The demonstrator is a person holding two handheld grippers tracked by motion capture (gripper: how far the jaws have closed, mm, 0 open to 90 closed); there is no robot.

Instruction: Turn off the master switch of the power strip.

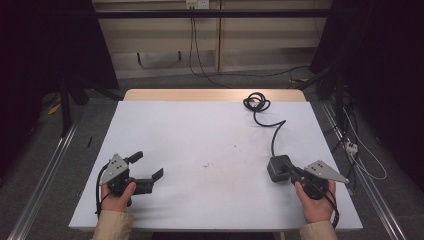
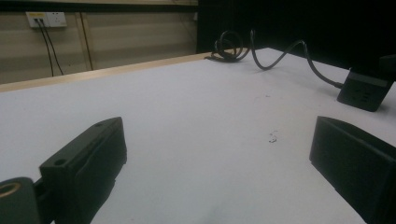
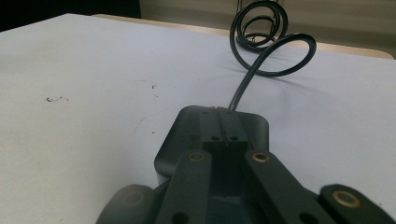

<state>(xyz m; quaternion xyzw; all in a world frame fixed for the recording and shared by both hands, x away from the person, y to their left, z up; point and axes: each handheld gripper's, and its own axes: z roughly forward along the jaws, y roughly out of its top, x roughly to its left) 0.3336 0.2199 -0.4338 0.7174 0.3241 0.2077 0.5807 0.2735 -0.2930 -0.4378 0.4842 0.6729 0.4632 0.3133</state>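
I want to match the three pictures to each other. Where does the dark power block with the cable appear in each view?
High view: the power block lies right of centre, at the right gripper's tips.
Left gripper view: at the right edge, upper half.
Right gripper view: bottom centre, under the shut jaws.
Shared landmark: the coiled cable near the far edge.

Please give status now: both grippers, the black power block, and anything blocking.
Left gripper open, nothing between jaws. Right gripper shut, resting over the black power block. Block's cable coiled at far edge. Nothing blocking.

A white-topped table bears a dark power block whose black cable coils toward the far edge.
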